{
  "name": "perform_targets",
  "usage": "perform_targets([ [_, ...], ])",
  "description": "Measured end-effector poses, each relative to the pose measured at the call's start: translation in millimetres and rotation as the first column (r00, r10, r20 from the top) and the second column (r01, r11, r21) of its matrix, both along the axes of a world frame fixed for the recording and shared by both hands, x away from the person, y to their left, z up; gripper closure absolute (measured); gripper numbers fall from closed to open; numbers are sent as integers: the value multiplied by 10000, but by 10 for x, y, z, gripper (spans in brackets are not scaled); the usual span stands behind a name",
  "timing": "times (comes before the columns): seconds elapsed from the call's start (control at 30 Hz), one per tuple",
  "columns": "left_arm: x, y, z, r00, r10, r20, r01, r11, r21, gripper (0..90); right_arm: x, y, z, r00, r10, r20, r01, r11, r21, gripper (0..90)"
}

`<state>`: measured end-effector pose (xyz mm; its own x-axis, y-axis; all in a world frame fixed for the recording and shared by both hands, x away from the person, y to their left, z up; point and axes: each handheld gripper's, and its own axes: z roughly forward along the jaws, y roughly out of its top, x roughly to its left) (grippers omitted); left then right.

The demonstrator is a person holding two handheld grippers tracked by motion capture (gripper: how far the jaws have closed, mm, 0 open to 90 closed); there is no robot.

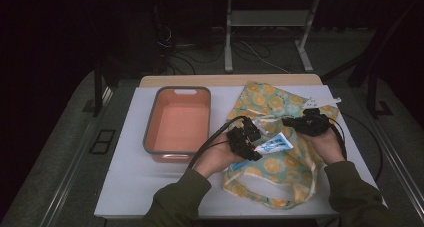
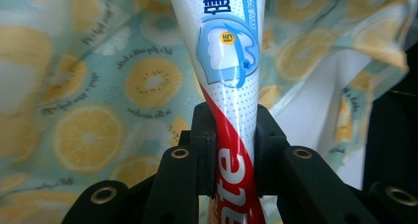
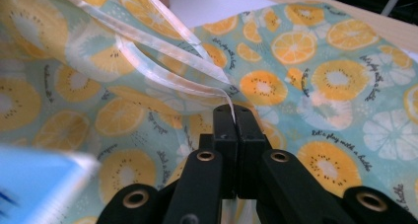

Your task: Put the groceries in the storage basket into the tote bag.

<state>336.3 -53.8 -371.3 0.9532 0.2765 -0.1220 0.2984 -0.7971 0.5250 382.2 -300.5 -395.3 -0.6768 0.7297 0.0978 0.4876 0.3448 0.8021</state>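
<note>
My left gripper (image 1: 253, 148) is shut on a toothpaste tube (image 1: 274, 144), white with blue and red print, held over a fabric bag (image 1: 280, 102) printed with orange and kiwi slices. In the left gripper view the tube (image 2: 229, 61) runs up from between the jaws, which clamp its red part, with the bag (image 2: 93, 130) behind it. My right gripper (image 1: 290, 121) pinches the bag's upper edge to the right of the tube. In the right gripper view its jaws (image 3: 232, 116) are pressed together on the thin pale hem (image 3: 162, 46), and the tube's blue end (image 3: 39, 184) is blurred at lower left.
An orange tub (image 1: 150, 132) with a grey rim stands left of the bag on the white table top (image 1: 130, 187). The bag's long handle loop (image 1: 270, 199) lies near the front edge. Cables (image 1: 215, 137) trail from both grippers.
</note>
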Motion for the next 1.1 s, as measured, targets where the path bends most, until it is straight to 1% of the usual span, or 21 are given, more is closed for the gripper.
perform_targets([
  [0.1, 38, -73, -98, 9999, 138, -74, -136, 9995, 279, 753, -11, -2, 41, 9999, 18, 142, -20, 9999, 161, 896],
  [0.2, 87, -139, -186, 9996, 279, 13, -279, 9969, 730, 753, -20, 3, 64, 9997, 42, 228, -46, 9998, 207, 896],
  [0.27, 118, -177, -248, 9995, 320, -69, -313, 9957, 873, 753, -22, 8, 67, 9997, 66, 243, -70, 9998, 182, 896],
  [0.4, 171, -246, -349, 9992, 403, -66, -390, 9896, 1382, 752, -25, 16, 76, 9996, 70, 290, -76, 9998, 206, 896],
  [0.47, 200, -261, -387, 9987, 497, -101, -477, 9879, 1476, 752, -33, 14, 96, 9993, 63, 375, -72, 9996, 257, 896],
  [0.5, 217, -267, -399, 9986, 513, -163, -483, 9881, 1460, 751, -36, 13, 106, 9991, 60, 409, -72, 9996, 291, 896],
  [0.57, 237, -289, -408, 9971, 766, 4, -760, 9885, 1304, 750, -42, 16, 121, 9990, 62, 435, -77, 9994, 336, 896],
  [0.67, 279, -313, -432, 9946, 1039, 70, -1040, 9884, 1105, 743, -45, 34, 114, 9991, 110, 420, -121, 9996, 263, 895],
  [0.73, 296, -306, -451, 9932, 1139, 249, -1158, 9884, 984, 726, -44, 39, 110, 9990, 140, 430, -151, 9996, 253, 896],
  [0.77, 310, -280, -443, 9912, 1306, 203, -1317, 9890, 669, 696, -46, 38, 112, 9990, 142, 433, -153, 9996, 249, 895],
  [0.8, 318, -249, -423, 9903, 1381, 178, -1387, 9895, 417, 690, -48, 37, 114, 9990, 134, 417, -145, 9996, 257, 896],
  [0.83, 321, -212, -396, 9901, 1385, 215, -1390, 9900, 257, 666, -49, 34, 115, 9990, 131, 416, -142, 9995, 265, 896],
  [0.9, 314, -127, -348, 9890, 1479, 69, -1478, 9889, -134, 623, -48, 27, 114, 9990, 125, 426, -136, 9996, 254, 896],
  [0.93, 298, -83, -326, 9882, 1526, 89, -1523, 9879, -281, 610, -48, 27, 113, 9990, 123, 427, -134, 9996, 248, 896],
  [1.0, 248, 8, -294, 9875, 1562, 199, -1554, 9871, -375, 565, -48, 29, 112, 9990, 122, 421, -133, 9996, 246, 896],
  [1.1, 157, 139, -286, 9874, 1533, 392, -1519, 9877, -377, 532, -48, 39, 106, 9991, 140, 412, -149, 9997, 215, 896],
])
